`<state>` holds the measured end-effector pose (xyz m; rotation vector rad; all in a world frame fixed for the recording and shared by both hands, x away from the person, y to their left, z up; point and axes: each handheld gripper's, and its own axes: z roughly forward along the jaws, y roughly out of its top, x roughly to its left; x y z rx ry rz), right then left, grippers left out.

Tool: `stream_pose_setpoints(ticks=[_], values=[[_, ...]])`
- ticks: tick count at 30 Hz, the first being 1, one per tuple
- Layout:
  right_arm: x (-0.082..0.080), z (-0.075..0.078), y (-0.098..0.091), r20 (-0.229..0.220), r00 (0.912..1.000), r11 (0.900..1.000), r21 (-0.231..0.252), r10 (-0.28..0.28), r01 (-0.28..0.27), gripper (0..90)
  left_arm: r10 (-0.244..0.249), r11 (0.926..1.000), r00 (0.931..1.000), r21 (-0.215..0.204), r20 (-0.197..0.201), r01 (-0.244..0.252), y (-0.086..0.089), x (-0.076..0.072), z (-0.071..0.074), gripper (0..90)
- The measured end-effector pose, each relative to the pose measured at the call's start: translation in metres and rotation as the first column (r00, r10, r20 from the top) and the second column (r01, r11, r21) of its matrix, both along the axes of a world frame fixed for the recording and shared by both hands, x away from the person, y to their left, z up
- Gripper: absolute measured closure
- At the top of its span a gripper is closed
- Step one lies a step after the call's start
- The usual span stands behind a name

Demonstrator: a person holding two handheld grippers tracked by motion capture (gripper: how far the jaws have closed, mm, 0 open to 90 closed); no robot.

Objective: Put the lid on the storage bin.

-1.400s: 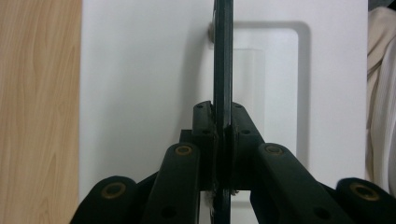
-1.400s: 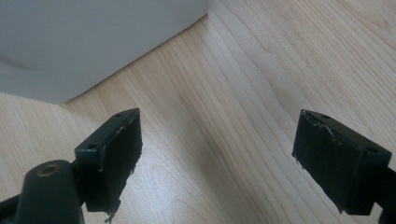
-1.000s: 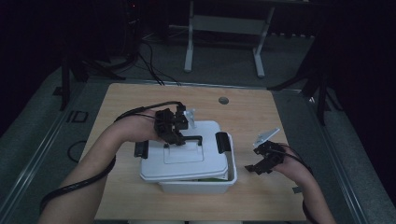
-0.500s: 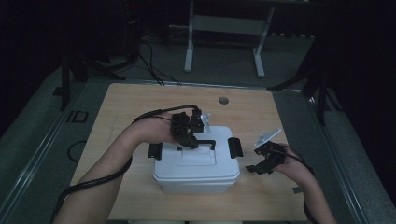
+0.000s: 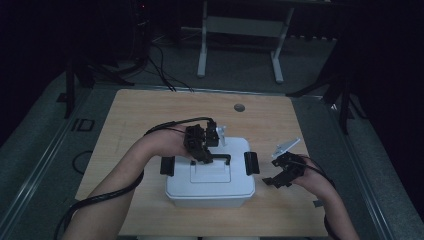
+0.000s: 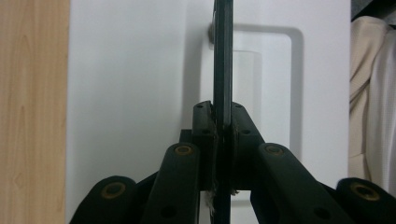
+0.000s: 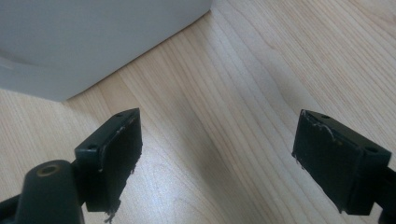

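Two black latches sit on the short sides of a white lidded box (image 5: 210, 182), one (image 5: 167, 165) toward the table's left edge and one (image 5: 250, 163) toward its right. No brand, label or writing can be read on the box or on the table (image 5: 150, 110). The box stands near the front edge of the table, about midway along it. Its thin black handle (image 5: 220, 158) rises from a recess in the lid, and the left gripper (image 5: 206, 156) is clamped on that handle; in the left gripper view the pads press the bar (image 6: 222, 65) from both sides. The right gripper (image 5: 280, 175) is just beside the box's right side, above bare wood, its jaws spread wide with nothing between them. A small round grey grommet (image 5: 239, 107) lies near the table's far edge, well apart from the box.
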<state>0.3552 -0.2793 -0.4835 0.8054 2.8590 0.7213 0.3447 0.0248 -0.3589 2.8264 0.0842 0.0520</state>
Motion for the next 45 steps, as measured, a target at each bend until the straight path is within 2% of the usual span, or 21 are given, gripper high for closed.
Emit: stream_pose_setpoints(ticks=[5, 6, 9, 17, 19, 20, 23, 26, 28, 30, 32, 34, 35, 38, 40, 41, 42, 45], values=[[0.0, -0.001, 0.001, -0.003, 1.0, 1.0, -0.002, 0.0, 0.0, 15.3, 0.004, 1.0, 1.0, 0.004, 0.002, -0.004, -0.003, 0.002, -0.002, 84.0], [0.0, -0.001, 0.001, -0.003, 1.0, 1.0, 0.0, 0.001, -0.001, 15.4, 0.001, 1.0, 0.9999, 0.007, 0.013, -0.001, -0.003, 0.003, -0.002, 84.0], [0.0, -0.002, 0.001, -0.003, 1.0, 1.0, 0.0, 0.004, -0.004, 15.3, 0.006, 0.9996, 0.9998, 0.028, 0.021, -0.007, -0.004, 0.003, -0.006, 84.0], [-0.001, -0.004, 0.0, -0.01, 0.9999, 1.0, -0.002, 0.0, 0.0, 15.3, 0.019, 0.9998, 0.9998, -0.004, 0.012, -0.019, -0.001, 0.004, -0.008, 83.7], [-0.001, -0.004, 0.001, -0.013, 0.9999, 1.0, -0.004, 0.001, -0.001, 15.4, 0.019, 0.9998, 0.9997, -0.007, 0.014, -0.019, 0.0, 0.004, -0.008, 83.2], [-0.001, -0.004, 0.001, -0.012, 0.9999, 1.0, -0.002, 0.001, -0.001, 15.3, 0.023, 0.9997, 0.9994, 0.003, 0.028, -0.023, -0.001, 0.005, -0.008, 82.2], [0.0, -0.004, 0.002, -0.01, 0.9999, 1.0, -0.001, 0.006, -0.006, 15.3, 0.05, 0.9987, 0.9976, -0.003, 0.047, -0.05, 0.001, 0.006, -0.009, 64.4], [0.0, -0.003, 0.003, -0.011, 0.9999, 1.0, -0.001, 0.006, -0.006, 15.4, 0.084, 0.9957, 0.9932, -0.046, 0.081, -0.081, 0.008, 0.008, -0.008, 48.3], [0.0, -0.003, 0.003, -0.011, 0.9999, 1.0, -0.002, 0.006, -0.006, 15.4, 0.098, 0.9936, 0.99, -0.067, 0.102, -0.091, 0.012, 0.008, -0.008, 41.8], [0.0, -0.002, 0.003, -0.01, 0.9999, 1.0, -0.003, 0.004, -0.004, 15.3, 0.128, 0.9886, 0.9877, -0.092, 0.09, -0.119, 0.016, 0.009, -0.008, 32.9], [0.0, -0.002, 0.003, -0.01, 0.9999, 1.0, -0.002, 0.003, -0.003, 15.3, 0.125, 0.9877, 0.9874, -0.107, 0.097, -0.115, 0.02, 0.008, -0.008, 25.5], [-0.001, -0.002, 0.003, -0.011, 0.9999, 1.0, -0.007, 0.005, -0.005, 15.3, 0.13, 0.9849, 0.9878, -0.125, 0.085, -0.119, 0.023, 0.008, -0.008, 22.6], [-0.001, -0.002, 0.004, -0.011, 0.9999, 1.0, -0.007, 0.005, -0.006, 15.3, 0.126, 0.9856, 0.9883, -0.124, 0.086, -0.114, 0.025, 0.007, -0.008, 17.8], [-0.001, -0.002, 0.003, -0.009, 0.9999, 1.0, -0.004, 0.005, -0.005, 15.4, 0.133, 0.9843, 0.9855, -0.131, 0.105, -0.119, 0.033, 0.005, -0.011, 13.9], [-0.001, -0.001, 0.002, -0.009, 1.0, 1.0, -0.005, 0.002, -0.002, 15.3, 0.143, 0.9795, 0.9847, -0.157, 0.1, -0.126, 0.039, 0.004, -0.012, 10.7], [-0.001, -0.001, 0.002, -0.008, 1.0, 1.0, -0.005, 0.001, -0.001, 15.4, 0.144, 0.9781, 0.9837, -0.166, 0.108, -0.125, 0.042, 0.004, -0.013, 9.8], [-0.001, -0.001, 0.001, -0.008, 1.0, 1.0, -0.005, -0.001, 0.001, 15.3, 0.153, 0.9735, 0.9829, -0.187, 0.103, -0.132, 0.048, 0.003, -0.014, 9.8], [-0.001, 0.0, 0.001, -0.008, 1.0, 1.0, -0.004, -0.004, 0.003, 15.3, 0.162, 0.9713, 0.9816, -0.192, 0.102, -0.14, 0.052, 0.002, -0.016, 9.8]])
